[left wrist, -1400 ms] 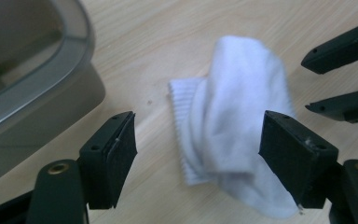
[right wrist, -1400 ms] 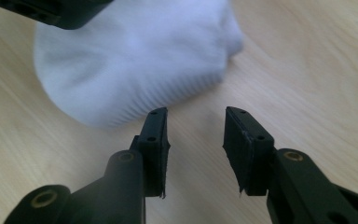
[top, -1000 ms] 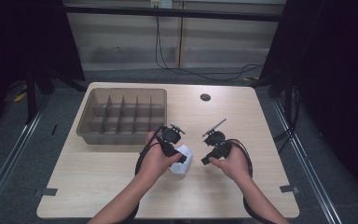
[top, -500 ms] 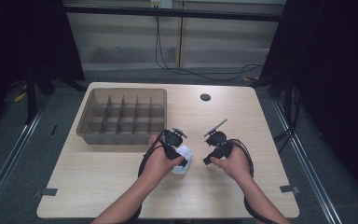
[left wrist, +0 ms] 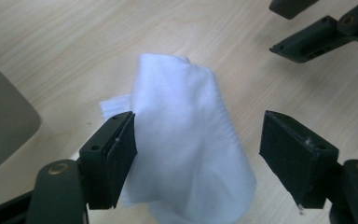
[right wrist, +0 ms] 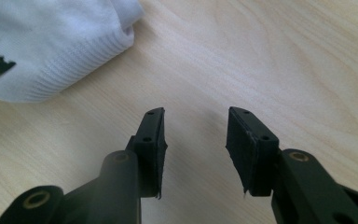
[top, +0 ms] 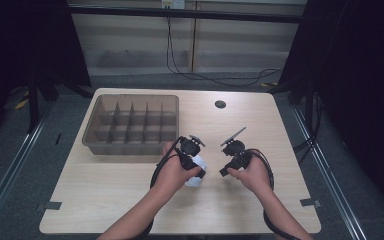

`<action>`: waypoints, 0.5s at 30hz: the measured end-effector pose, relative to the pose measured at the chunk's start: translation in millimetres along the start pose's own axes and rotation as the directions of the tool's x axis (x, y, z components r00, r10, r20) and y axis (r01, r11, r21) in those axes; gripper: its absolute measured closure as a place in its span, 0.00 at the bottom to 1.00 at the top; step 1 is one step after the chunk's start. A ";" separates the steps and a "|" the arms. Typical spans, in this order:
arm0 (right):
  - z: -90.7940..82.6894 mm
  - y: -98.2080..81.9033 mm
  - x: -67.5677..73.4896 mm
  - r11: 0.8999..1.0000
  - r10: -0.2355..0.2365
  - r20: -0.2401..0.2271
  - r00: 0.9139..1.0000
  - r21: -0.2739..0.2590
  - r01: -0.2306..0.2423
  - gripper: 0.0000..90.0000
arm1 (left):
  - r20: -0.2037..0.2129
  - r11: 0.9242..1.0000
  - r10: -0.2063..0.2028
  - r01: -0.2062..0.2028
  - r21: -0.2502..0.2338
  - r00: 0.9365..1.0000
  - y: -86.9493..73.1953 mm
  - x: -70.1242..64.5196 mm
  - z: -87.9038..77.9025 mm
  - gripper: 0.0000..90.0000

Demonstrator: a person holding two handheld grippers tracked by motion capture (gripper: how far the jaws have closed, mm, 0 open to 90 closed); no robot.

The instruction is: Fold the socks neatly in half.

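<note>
Cloth (left wrist: 186, 140) between open left gripper (left wrist: 198, 154), lower end cut off; right gripper (right wrist: 195, 140) open, empty.

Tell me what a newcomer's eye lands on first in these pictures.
First, the bunched white knitted cloth on the pale wooden table, lying between the left gripper's open jaws: one pad seems to touch it, the other stands clear. Next, the grey-brown plastic divider tray at the table's far left. The right gripper hovers open over bare wood beside the cloth.
</note>
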State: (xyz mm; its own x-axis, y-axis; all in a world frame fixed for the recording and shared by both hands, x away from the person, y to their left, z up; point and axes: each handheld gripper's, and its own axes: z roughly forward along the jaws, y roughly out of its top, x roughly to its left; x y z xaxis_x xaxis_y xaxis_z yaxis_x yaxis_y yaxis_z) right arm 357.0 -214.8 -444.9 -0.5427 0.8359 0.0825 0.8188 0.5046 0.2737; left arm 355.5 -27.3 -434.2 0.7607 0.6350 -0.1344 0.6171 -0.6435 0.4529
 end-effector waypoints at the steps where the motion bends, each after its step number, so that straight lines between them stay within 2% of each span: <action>1: 0.0 -0.1 -0.1 1.000 0.000 0.001 1.000 -0.001 0.000 0.64 | -0.002 1.000 0.003 -0.003 0.004 1.000 0.3 -1.0 2.1 0.30; 8: 0.5 -1.0 -1.0 1.000 0.006 0.004 1.000 0.002 -0.006 0.61 | -0.029 0.999 -0.003 0.004 0.038 1.000 -4.7 4.5 15.7 0.30; 14: 2.8 -1.9 -2.1 1.000 0.008 0.002 1.000 0.005 -0.008 0.61 | -0.051 1.000 -0.008 0.010 0.030 0.999 -8.3 8.4 19.1 0.27; 15: 3.3 -1.9 -2.0 1.000 0.009 0.002 1.000 0.004 -0.009 0.61 | -0.053 0.999 -0.002 0.004 0.041 0.999 -8.4 9.8 19.3 0.27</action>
State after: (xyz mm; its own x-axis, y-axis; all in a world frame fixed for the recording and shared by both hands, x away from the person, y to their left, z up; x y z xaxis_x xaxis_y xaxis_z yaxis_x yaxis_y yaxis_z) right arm 357.1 -216.7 -448.8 -0.5354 0.8405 0.0834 0.8242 0.4983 0.2691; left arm 361.6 -24.0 -456.3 0.7480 0.6578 -0.0885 0.6277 -0.6578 0.4162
